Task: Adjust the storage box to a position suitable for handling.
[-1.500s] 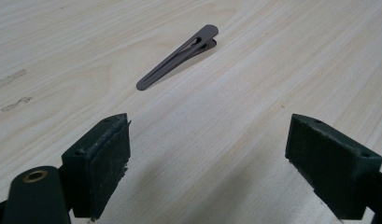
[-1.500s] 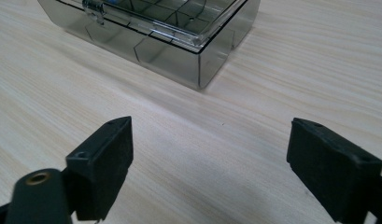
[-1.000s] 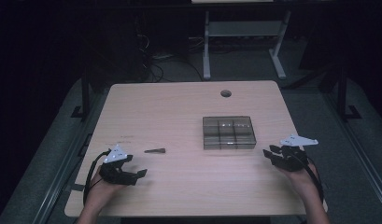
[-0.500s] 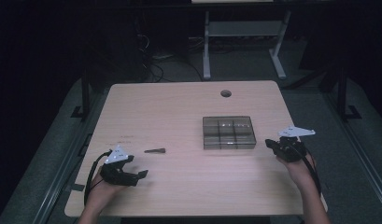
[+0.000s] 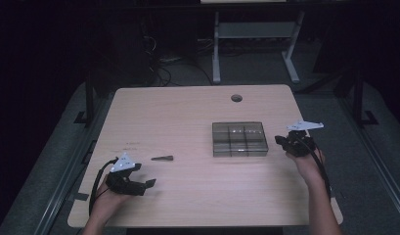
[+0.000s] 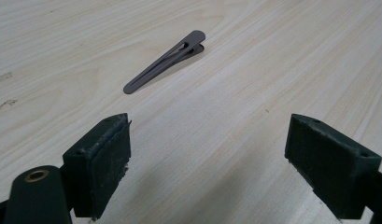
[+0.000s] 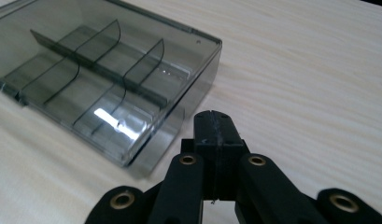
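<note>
Grey and thin, the hair clip (image 6: 165,60) is judged light, springy and apt to skid flat on the wooden surface (image 5: 188,112); its looped end would be best pinched. It lies near the left edge, just ahead of the left hand-held gripper (image 5: 147,184), held wide open. Farther, near the right edge, the smoky plastic box (image 5: 239,139) with 6 compartments appears empty. Beside it, the right hand-held gripper (image 7: 213,126) is closed on nothing.
</note>
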